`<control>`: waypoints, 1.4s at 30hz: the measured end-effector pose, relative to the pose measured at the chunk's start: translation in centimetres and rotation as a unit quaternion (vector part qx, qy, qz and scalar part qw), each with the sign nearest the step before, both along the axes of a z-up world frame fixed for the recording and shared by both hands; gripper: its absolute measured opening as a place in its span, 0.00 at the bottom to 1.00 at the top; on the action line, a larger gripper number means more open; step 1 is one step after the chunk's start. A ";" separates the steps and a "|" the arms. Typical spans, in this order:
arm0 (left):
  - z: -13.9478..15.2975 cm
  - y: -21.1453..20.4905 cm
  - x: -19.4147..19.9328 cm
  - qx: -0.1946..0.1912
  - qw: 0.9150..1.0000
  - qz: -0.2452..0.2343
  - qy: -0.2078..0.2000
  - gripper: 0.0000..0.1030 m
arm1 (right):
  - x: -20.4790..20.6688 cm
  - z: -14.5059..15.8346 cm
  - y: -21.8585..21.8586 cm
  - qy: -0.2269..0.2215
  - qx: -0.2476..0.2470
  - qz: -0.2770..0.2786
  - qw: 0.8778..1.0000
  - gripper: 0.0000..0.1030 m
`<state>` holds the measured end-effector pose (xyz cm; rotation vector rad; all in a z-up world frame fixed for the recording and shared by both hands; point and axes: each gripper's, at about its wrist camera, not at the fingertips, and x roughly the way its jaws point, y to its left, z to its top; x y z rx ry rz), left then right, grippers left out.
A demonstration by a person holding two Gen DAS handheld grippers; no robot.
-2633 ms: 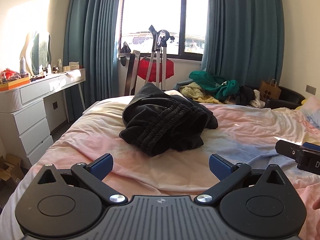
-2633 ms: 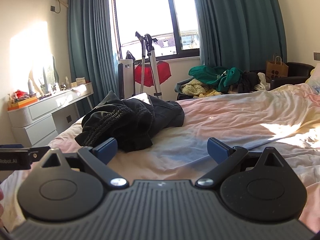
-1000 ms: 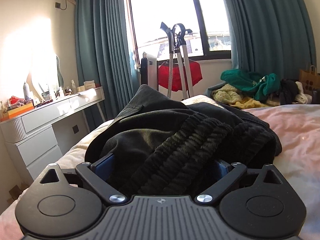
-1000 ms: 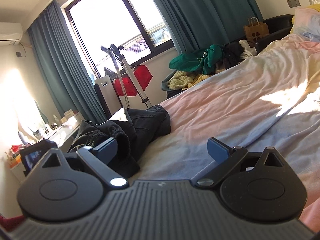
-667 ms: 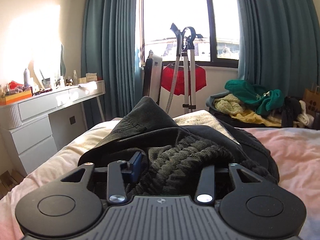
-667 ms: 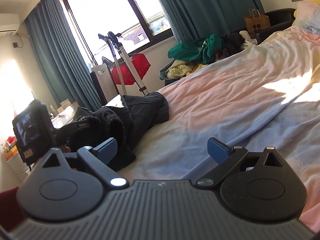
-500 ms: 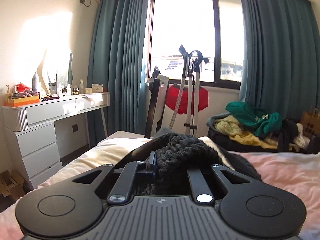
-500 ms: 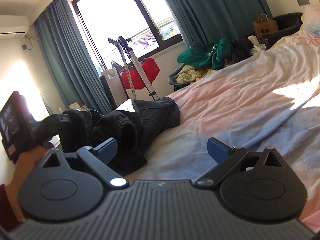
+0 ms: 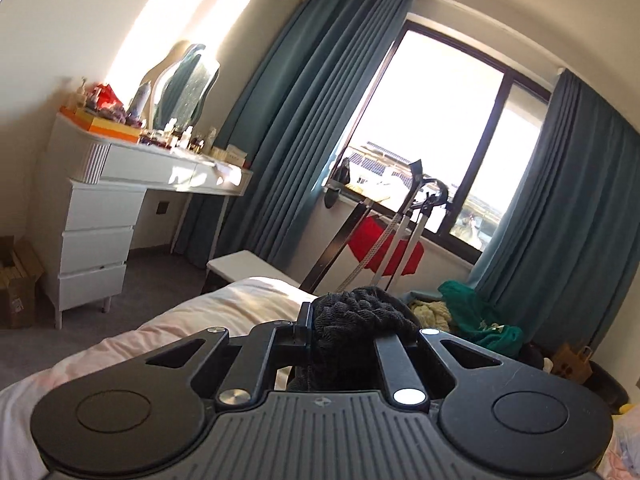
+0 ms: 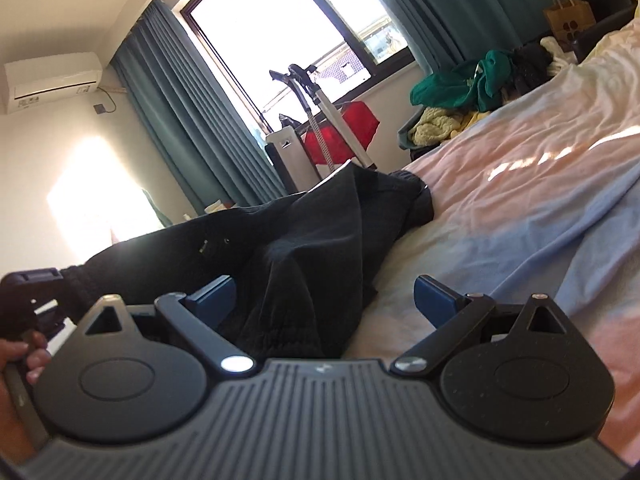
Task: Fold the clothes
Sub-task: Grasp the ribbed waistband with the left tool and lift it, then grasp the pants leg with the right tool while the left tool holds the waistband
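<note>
White dresser [image 9: 100, 216], teal curtains [image 9: 288, 140], perhaps a red chair [image 9: 386, 250] by the window [image 9: 436, 132].

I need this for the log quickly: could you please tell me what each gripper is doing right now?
Left gripper: closed on the ribbed waistband of the black garment.
Right gripper: open, holding nothing, fingers either side of a garment fold.

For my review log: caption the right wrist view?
Open right gripper nears black garment stretched across the bed from the left gripper.

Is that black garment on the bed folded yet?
Not folded. The black garment trails rumpled across the bed, its ribbed edge pinched in the left gripper.
</note>
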<state>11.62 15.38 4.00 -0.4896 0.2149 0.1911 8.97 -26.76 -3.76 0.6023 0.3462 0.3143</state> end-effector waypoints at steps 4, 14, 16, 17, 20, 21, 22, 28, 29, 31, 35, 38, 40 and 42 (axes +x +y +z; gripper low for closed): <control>-2.5 5.6 1.2 -0.043 0.998 0.025 0.043 0.10 | 1.4 -1.4 1.0 0.043 0.022 0.027 0.998 0.83; -6.3 10.9 3.3 -0.092 0.991 0.034 0.089 0.11 | 9.1 -6.6 6.7 0.139 0.102 0.127 0.977 0.76; -6.3 9.8 3.7 -0.074 0.992 0.034 0.093 0.11 | 9.9 -6.8 7.9 0.145 0.094 0.137 0.975 0.76; -6.3 9.3 3.9 -0.066 0.993 0.034 0.095 0.12 | 10.0 -6.5 8.5 0.139 0.072 0.138 0.978 0.74; -6.5 8.4 4.4 -0.056 0.993 0.033 0.102 0.17 | 9.6 -6.5 8.8 0.143 0.054 0.130 0.980 0.52; -6.6 8.5 4.4 -0.060 0.992 0.031 0.105 0.19 | 9.5 -6.4 8.7 0.144 0.055 0.127 0.980 0.46; -6.7 8.5 4.6 -0.065 0.991 0.030 0.109 0.21 | 9.3 -6.2 8.6 0.142 0.054 0.124 0.981 0.43; -6.8 8.7 3.8 -0.093 0.987 0.014 0.132 0.45 | 7.2 -2.6 8.9 0.097 0.016 0.109 0.989 0.29; -6.7 8.7 3.4 -0.098 0.986 0.007 0.137 0.46 | 6.5 -1.5 9.0 0.079 0.009 0.108 0.991 0.28; -6.3 8.7 2.4 -0.106 0.983 -0.005 0.147 0.55 | 4.9 0.6 9.0 0.043 -0.007 0.108 0.993 0.27; -5.4 8.4 0.0 -0.113 0.980 -0.019 0.162 0.61 | 1.4 3.5 8.8 0.015 -0.050 0.108 0.993 0.27; -5.0 7.6 -2.2 -0.114 0.979 -0.023 0.168 0.63 | 0.2 2.4 8.2 0.068 -0.056 0.114 0.990 0.25; -4.8 7.0 -3.5 -0.122 0.979 -0.033 0.160 0.63 | 0.2 1.2 8.0 0.098 -0.064 0.106 0.987 0.25; -4.5 6.4 -4.6 -0.131 0.979 -0.044 0.148 0.63 | 0.7 0.1 7.9 0.119 -0.059 0.098 0.986 0.25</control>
